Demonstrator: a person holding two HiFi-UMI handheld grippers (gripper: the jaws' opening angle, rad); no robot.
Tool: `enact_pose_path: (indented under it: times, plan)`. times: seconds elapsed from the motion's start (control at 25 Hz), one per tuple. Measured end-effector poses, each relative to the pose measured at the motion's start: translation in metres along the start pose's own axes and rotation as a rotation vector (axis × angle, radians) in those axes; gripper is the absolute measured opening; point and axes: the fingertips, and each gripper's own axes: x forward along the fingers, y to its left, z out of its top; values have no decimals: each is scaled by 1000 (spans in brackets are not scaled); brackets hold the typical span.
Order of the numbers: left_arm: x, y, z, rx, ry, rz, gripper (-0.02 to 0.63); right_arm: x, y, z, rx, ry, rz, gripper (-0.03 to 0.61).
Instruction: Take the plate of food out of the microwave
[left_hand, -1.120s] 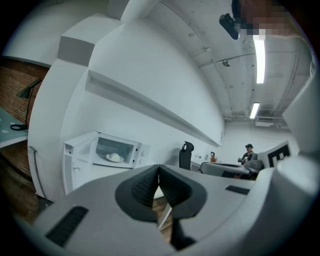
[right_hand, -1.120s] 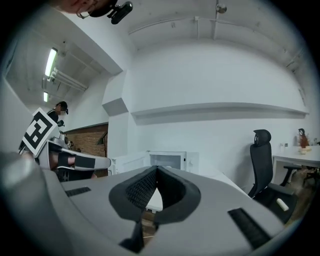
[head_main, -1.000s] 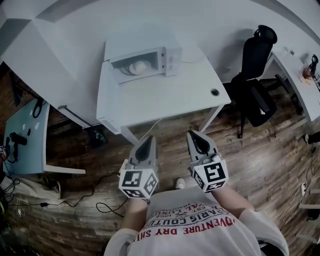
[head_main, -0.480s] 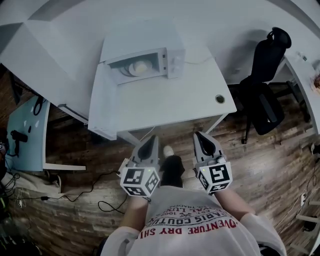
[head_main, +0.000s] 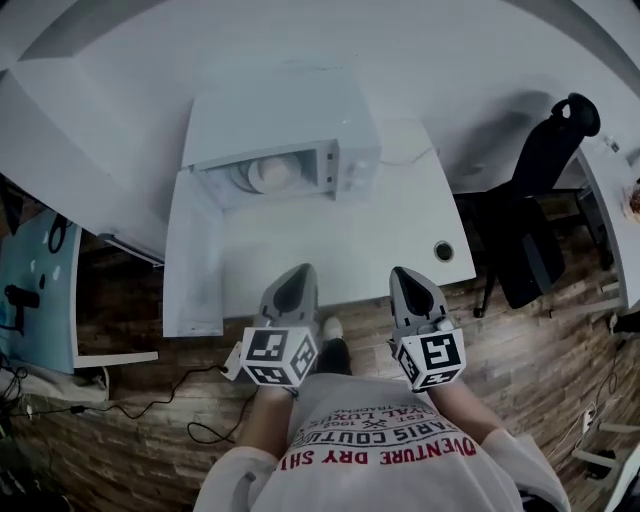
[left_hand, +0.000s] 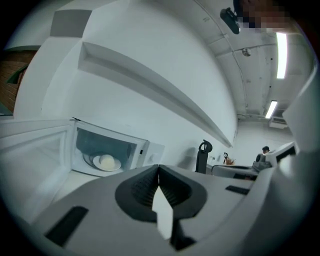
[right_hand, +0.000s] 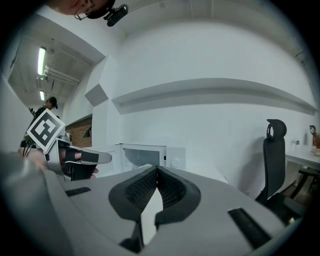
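A white microwave (head_main: 285, 125) stands at the back of a white table (head_main: 340, 235), its door (head_main: 192, 252) swung open to the left. Inside lies a plate with a pale mound of food (head_main: 271, 175), also visible as the plate (left_hand: 102, 161) in the left gripper view. My left gripper (head_main: 297, 272) and right gripper (head_main: 403, 273) hover side by side over the table's front edge, both shut on nothing and well short of the microwave (right_hand: 145, 155). Up close, the left gripper (left_hand: 158, 168) and the right gripper (right_hand: 157, 170) each show jaws pressed together.
A black office chair (head_main: 545, 190) stands to the right of the table, next to another desk (head_main: 612, 190). A cable hole (head_main: 444, 250) sits near the table's right front corner. A pale blue table (head_main: 40, 290) and floor cables (head_main: 190, 400) lie at the left.
The person has walked up to the table, so the microwave and plate appear nearer. Both grippers now reach over the table's front edge and stay shut.
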Motion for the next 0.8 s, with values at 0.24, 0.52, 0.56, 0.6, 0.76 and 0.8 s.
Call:
enact_pose_path:
  times: [0.24, 0.52, 0.56, 0.6, 0.76, 0.8]
  plan:
    - [65, 48, 30, -10, 7, 23, 8, 97, -13, 21, -18, 8, 52, 12]
    - [105, 96, 40, -12, 36, 85, 8, 179, -3, 34, -42, 11, 137, 12]
    - [108, 101, 39, -17, 40, 94, 8, 188, -2, 34, -47, 15, 150, 12]
    - [111, 105, 38, -22, 44, 105, 8, 197, 0, 33, -50, 19, 162, 12]
    - [120, 125, 35, -76, 6, 151, 8, 230, 7, 23, -60, 38, 212, 12]
    - [121, 131, 33, -96, -7, 167, 8, 237, 9, 19, -64, 46, 226, 12]
